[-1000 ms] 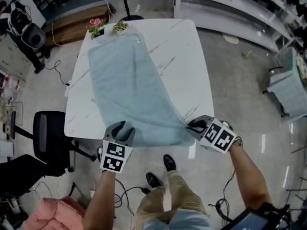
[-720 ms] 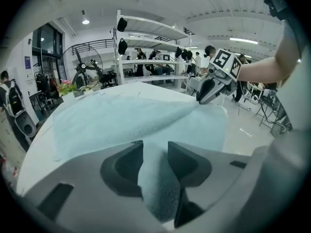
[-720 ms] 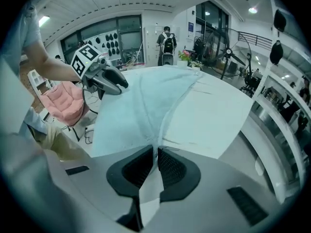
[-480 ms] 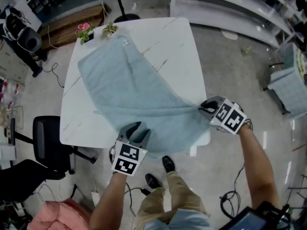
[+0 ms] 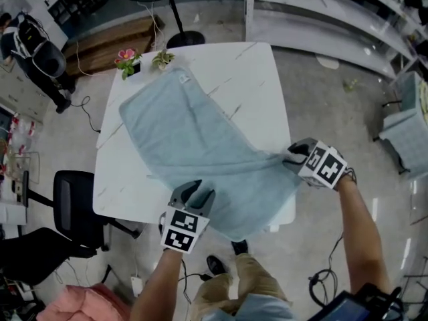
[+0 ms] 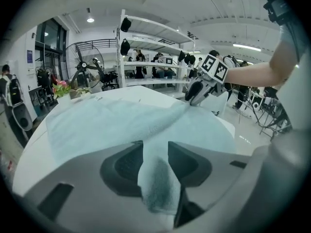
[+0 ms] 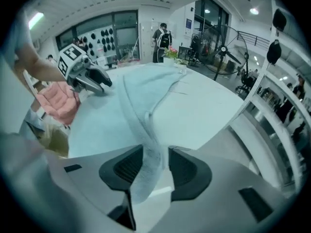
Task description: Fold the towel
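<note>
A pale blue towel (image 5: 200,139) lies slantwise over the white marble table (image 5: 254,79), its near end hanging off the front edge. My left gripper (image 5: 194,194) is at the near edge, shut on the towel's near corner (image 6: 155,178), which fills the gap between its pads. My right gripper (image 5: 291,154) is at the table's right edge. Its jaws have just been opening. A strip of towel (image 7: 148,164) still lies between them, against one pad with a gap to the other. Each gripper shows in the other's view: the right gripper (image 6: 197,89) and the left gripper (image 7: 95,81).
Two small potted plants (image 5: 127,59) (image 5: 162,57) stand at the table's far left corner. A black office chair (image 5: 70,199) is left of the table, a fan stand (image 5: 180,19) behind it, white shelving (image 5: 334,12) at the back right. A pink cloth (image 5: 73,299) lies on the floor.
Both grippers have moved right with the towel's near end, so the towel now lies slantwise. The right gripper went farther along the table's right edge, and its jaws have come apart.
</note>
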A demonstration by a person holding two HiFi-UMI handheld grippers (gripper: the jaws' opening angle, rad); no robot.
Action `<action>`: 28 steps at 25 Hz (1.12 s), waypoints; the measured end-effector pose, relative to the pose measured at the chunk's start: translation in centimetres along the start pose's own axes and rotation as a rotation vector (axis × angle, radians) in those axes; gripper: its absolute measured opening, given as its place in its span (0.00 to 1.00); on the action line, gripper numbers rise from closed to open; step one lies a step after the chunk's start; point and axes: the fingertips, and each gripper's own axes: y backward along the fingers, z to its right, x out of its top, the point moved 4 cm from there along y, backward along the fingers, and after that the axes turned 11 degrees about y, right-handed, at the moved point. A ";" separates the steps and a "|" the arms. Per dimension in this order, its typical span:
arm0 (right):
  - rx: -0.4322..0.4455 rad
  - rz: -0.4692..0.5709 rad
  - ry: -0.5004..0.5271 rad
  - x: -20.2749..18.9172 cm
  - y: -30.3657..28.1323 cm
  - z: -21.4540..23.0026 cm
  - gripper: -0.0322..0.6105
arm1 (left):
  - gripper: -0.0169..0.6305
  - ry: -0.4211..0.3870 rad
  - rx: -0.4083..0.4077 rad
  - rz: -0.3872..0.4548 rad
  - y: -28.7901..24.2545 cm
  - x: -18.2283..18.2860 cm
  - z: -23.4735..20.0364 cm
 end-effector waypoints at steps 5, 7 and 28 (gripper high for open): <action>0.126 0.264 -0.089 5.4 3.8 0.3 0.46 | 0.28 0.021 0.033 0.057 1.6 2.9 -1.8; 0.086 0.309 -0.074 7.5 4.3 1.5 0.41 | 0.28 0.027 0.049 0.076 2.0 3.8 -2.8; -0.148 0.125 -0.099 16.2 -12.5 7.7 0.21 | 0.28 0.028 0.042 0.072 -2.0 7.6 -23.5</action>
